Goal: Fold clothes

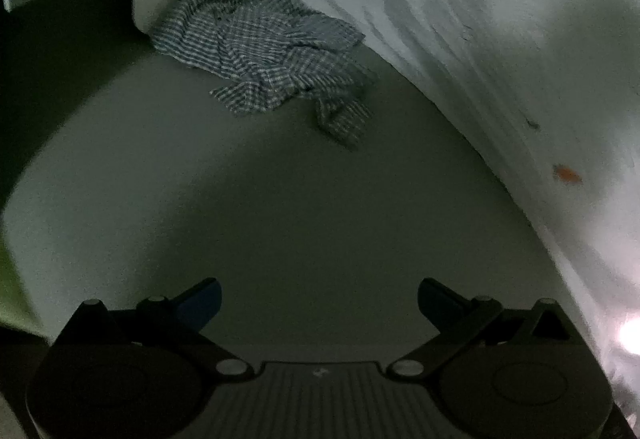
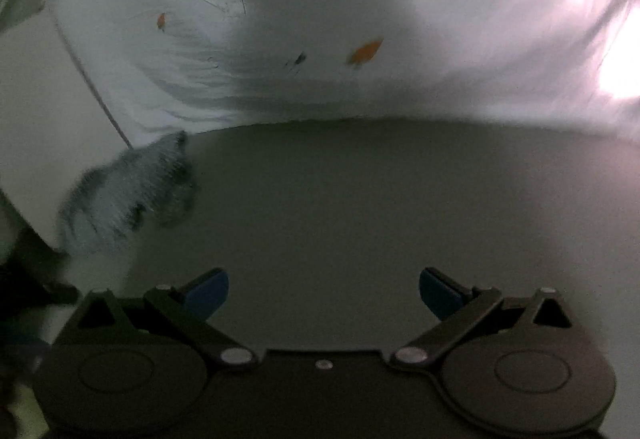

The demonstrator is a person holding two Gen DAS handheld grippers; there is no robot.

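While both grippers' jaws gape empty, one crumpled checked shirt lies on the table.

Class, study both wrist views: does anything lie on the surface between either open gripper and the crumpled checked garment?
Nothing visible does. Bare surface lies between the left gripper and the checked garment; likewise for the right gripper. A white sheet hangs alongside, beside the path.

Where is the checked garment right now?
The checked garment lies crumpled on the far part of the table, against the white curtain; the right wrist view shows it blurred at far left.
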